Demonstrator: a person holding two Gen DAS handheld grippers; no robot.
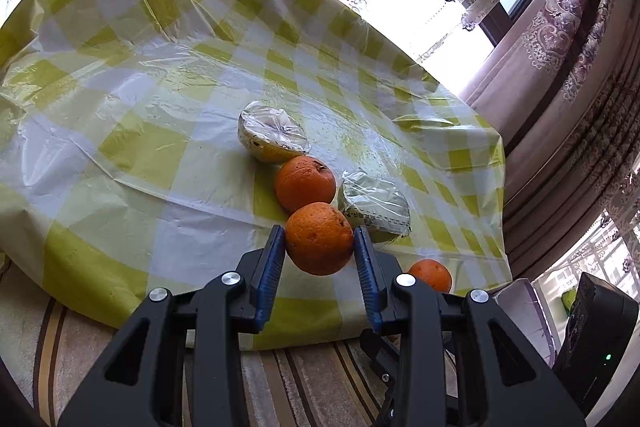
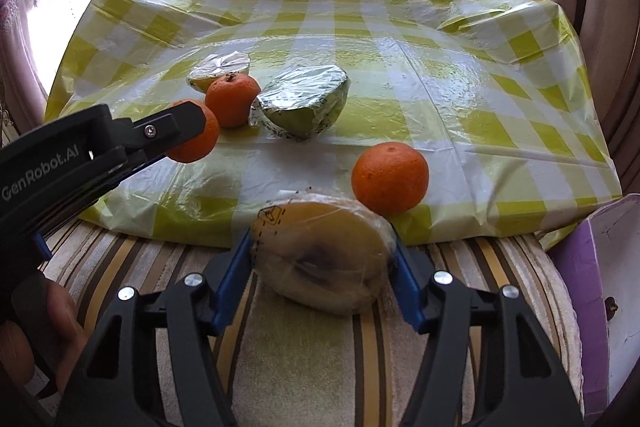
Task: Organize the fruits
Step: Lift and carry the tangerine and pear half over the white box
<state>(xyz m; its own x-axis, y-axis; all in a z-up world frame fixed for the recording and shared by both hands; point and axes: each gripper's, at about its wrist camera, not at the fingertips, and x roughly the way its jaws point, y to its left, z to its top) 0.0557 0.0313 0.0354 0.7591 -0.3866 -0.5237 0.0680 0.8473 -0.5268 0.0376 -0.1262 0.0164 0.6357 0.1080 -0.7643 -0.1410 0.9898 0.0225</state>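
My left gripper [image 1: 319, 233] is shut on an orange [image 1: 319, 238], held just above the yellow-checked tablecloth [image 1: 160, 147]; the right wrist view shows this gripper [image 2: 192, 137] and its orange [image 2: 198, 147] from the side. My right gripper [image 2: 320, 239] has its blue pads against both sides of a plastic-wrapped yellow fruit half [image 2: 324, 259] at the cloth's near edge. On the cloth lie a second orange [image 2: 232, 99], a third orange [image 2: 390, 179], a wrapped green fruit half [image 2: 304, 103] and another wrapped yellow half [image 2: 218, 69].
A striped fabric surface [image 2: 304, 347] runs under the cloth's near edge. A purple and white box [image 2: 592, 287] stands at the right, with a black device [image 1: 596, 339] beside it. Curtains [image 1: 560, 27] hang behind the table. A person's hand [image 2: 40, 327] holds the left gripper.
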